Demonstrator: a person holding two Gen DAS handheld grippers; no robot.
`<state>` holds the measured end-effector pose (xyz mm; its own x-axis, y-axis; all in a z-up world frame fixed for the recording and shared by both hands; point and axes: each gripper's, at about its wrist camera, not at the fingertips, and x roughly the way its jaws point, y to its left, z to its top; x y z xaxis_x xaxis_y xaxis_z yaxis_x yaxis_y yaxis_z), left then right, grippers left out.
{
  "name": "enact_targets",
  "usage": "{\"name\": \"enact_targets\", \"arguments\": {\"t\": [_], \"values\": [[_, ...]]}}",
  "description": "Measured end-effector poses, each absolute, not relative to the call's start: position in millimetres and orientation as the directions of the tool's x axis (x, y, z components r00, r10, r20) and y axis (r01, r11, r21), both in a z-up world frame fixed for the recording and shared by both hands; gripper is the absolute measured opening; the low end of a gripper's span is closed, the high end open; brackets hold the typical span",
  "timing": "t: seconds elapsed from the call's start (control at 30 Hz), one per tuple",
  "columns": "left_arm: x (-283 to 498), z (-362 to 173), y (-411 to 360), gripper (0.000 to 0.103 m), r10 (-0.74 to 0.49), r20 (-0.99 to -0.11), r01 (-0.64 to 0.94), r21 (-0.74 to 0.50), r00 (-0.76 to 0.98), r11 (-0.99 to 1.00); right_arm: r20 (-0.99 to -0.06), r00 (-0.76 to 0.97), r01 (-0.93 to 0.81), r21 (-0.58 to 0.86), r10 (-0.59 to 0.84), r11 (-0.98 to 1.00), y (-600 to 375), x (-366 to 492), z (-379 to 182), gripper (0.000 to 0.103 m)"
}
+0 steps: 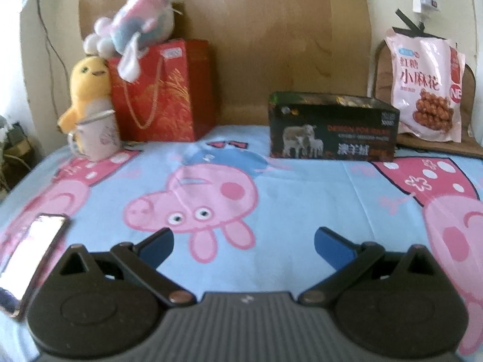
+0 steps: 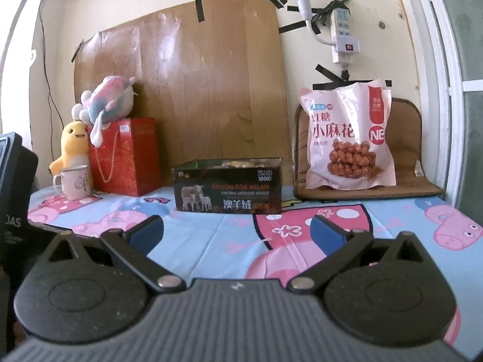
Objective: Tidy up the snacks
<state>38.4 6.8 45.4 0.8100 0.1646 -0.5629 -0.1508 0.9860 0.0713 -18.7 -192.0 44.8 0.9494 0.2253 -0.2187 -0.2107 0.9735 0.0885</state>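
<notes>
Cartoon-print tablecloth (image 2: pixel 211 235) under us. Left gripper (image 1: pixel 244 242), right gripper (image 2: pixel 237 230): both spread wide, empty. Snack bag (image 2: pixel 348 134) leans on brown cushion (image 2: pixel 404 138), beside dark box (image 2: pixel 228 187). Risk: we pinch bag low, it flops or slips.

Home: cartoon tablecloth (image 1: pixel 271 181), plush toys (image 1: pixel 87 90)

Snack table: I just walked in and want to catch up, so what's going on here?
Nothing is being handled yet. The left gripper and right gripper both hover open and empty over the cartoon-pig tablecloth. Ahead, a dark open box sits on the table, and a pink snack bag leans upright on a brown cushion.
</notes>
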Motion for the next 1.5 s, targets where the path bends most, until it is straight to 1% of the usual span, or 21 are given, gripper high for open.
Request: {"name": "enact_targets", "arguments": {"t": [0.23, 0.37, 0.5, 0.77, 1.13, 1.5], "values": [[19, 67, 11, 0.103, 0.191, -0.530, -0.182, 0.069, 0.826, 0.981, -0.200, 0.939, -0.253, 0.149, 0.279, 0.956, -199, -31, 64, 0.103], [9, 75, 8, 0.103, 0.205, -0.505, -0.188, 0.085, 0.839, 0.979, -0.202, 0.924, -0.282, 0.210, 0.324, 0.936, -205, -33, 71, 0.103], [4, 78, 7, 0.103, 0.196, -0.518, -0.177, 0.086, 0.833, 0.980, -0.203, 0.910, -0.305, 0.261, 0.361, 0.916, -206, -36, 76, 0.103], [-4, 79, 4, 0.103, 0.196, -0.534, -0.173, 0.094, 0.822, 0.980, -0.218, 0.890, -0.335, 0.279, 0.400, 0.900, -200, -42, 74, 0.103], [-5, 74, 4, 0.103, 0.213, -0.551, -0.182, 0.112, 0.807, 0.977, -0.236, 0.881, -0.338, 0.295, 0.411, 0.894, -200, -39, 69, 0.103], [-2, 60, 5, 0.103, 0.206, -0.599, -0.165, 0.123, 0.773, 0.978, -0.248, 0.879, -0.327, 0.308, 0.408, 0.893, -201, -39, 63, 0.103]]}}
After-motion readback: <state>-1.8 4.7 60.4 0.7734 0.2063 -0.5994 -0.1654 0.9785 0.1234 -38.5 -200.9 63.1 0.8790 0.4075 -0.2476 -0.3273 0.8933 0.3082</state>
